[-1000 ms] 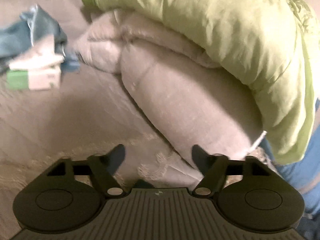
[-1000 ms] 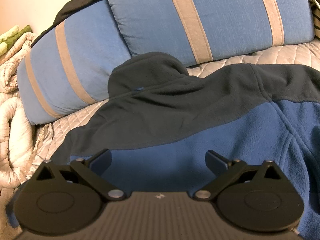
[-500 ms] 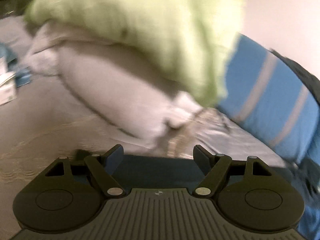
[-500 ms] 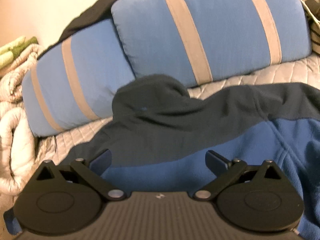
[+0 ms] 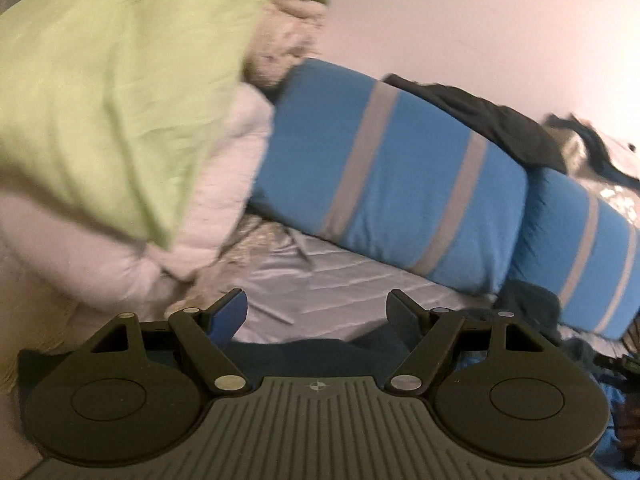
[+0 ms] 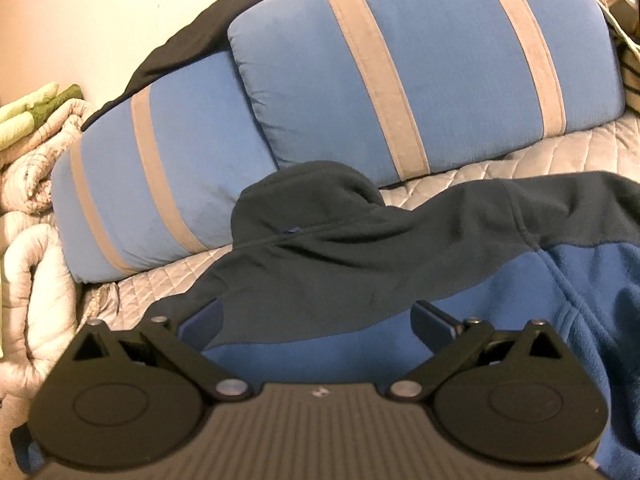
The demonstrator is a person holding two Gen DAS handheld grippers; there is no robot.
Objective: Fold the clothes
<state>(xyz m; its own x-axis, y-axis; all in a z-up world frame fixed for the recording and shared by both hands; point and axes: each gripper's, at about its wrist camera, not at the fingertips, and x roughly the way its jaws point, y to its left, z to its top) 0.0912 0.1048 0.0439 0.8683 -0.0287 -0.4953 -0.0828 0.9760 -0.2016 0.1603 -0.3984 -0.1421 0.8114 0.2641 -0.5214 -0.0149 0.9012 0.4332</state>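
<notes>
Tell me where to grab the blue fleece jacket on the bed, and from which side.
Probably best to pinch the fleece jacket at its dark collar, coming from the near side with the right gripper, jaws open. The collar stands up in a raised hump off the quilt, while the body lies flat.

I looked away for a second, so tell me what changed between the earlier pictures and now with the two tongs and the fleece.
The left tongs swung away from the green blanket and pale quilt toward the blue striped pillows, and a dark edge of the fleece now shows below them. They took hold of nothing. The right tongs stayed open over the fleece, which lies as before.
</notes>
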